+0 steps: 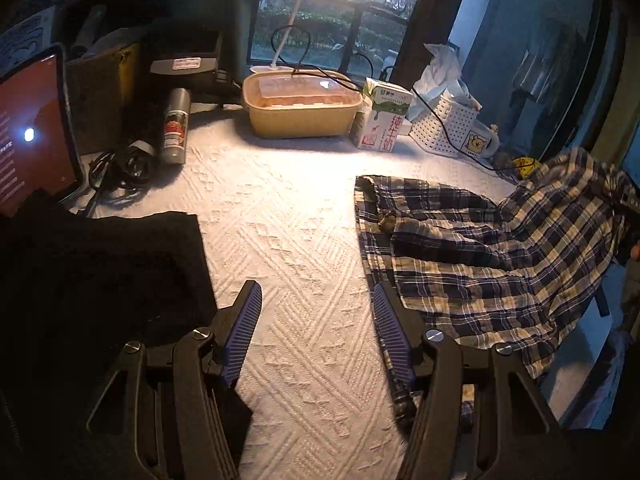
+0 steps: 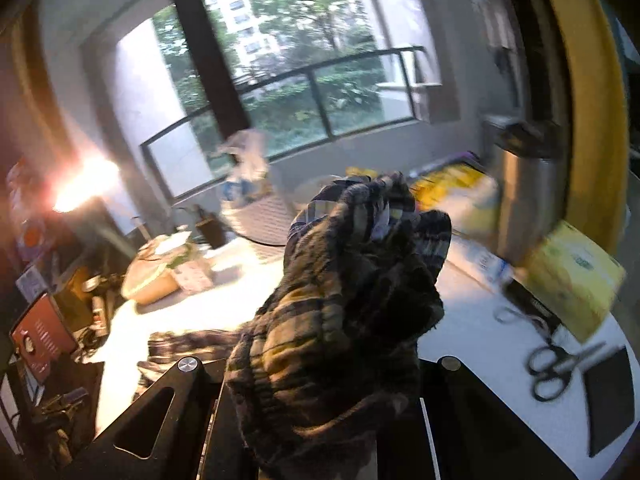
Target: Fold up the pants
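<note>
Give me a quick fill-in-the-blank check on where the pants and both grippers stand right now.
1. The right gripper is shut on a bunch of the ____ pants.
2. The left gripper hovers over the white bedspread with its jaws ____.
3. Seen from the left wrist, the milk carton stands just ____ of the yellow tub.
4. A pair of ____ lies on the white surface.

Missing words: plaid; open; right; scissors
</note>
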{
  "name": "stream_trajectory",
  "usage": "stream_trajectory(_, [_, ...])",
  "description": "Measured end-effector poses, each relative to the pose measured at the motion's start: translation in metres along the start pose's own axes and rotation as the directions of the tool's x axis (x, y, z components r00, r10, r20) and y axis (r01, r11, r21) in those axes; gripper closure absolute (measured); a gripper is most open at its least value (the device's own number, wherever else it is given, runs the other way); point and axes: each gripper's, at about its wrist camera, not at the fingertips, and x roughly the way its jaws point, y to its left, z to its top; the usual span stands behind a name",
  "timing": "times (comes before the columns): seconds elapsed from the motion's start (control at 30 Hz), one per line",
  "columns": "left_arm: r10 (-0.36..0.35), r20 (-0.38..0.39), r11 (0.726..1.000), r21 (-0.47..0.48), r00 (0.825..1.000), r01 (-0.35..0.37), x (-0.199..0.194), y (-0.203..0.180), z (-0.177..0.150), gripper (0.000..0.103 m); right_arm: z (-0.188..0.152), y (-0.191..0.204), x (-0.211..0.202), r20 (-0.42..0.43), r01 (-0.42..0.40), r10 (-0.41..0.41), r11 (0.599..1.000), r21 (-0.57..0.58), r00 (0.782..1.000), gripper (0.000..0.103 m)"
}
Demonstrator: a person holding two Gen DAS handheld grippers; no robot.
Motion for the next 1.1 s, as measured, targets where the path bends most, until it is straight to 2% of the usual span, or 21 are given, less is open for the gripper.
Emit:
stream_trajectory(0.27, [0.003,0.024,1.000,-0.006,1.000,-0.003,-0.014,0.024,-0.008,0.045,-0.002,0.072,0.018,-0.033,-0.068,0.066,0.993,-0.100,0.997,0.091])
stream_trajectory(0.57, [-0.008,0.032,0.999,-0.033,0.999,0.009,-0.020,0.052,-0.013,0.045,-0.033,0.150,0.055,-0.135,-0.109,0.079,0.968,-0.226,0.988,0.091])
stream_trajectory(0.9, [-0.031,0.039,0.998,-0.056,0.999,0.033,-0.026,0.068,-0.019,0.045,-0.094,0.220,0.109,-0.294,-0.157,0.053,0.926,-0.342,0.954,0.091])
stream_trajectory(1.1, [-0.039,0.027,0.997,-0.066,0.999,0.041,-0.023,0.071,-0.022,0.044,-0.112,0.236,0.126,-0.340,-0.167,0.034,0.914,-0.369,0.940,0.090])
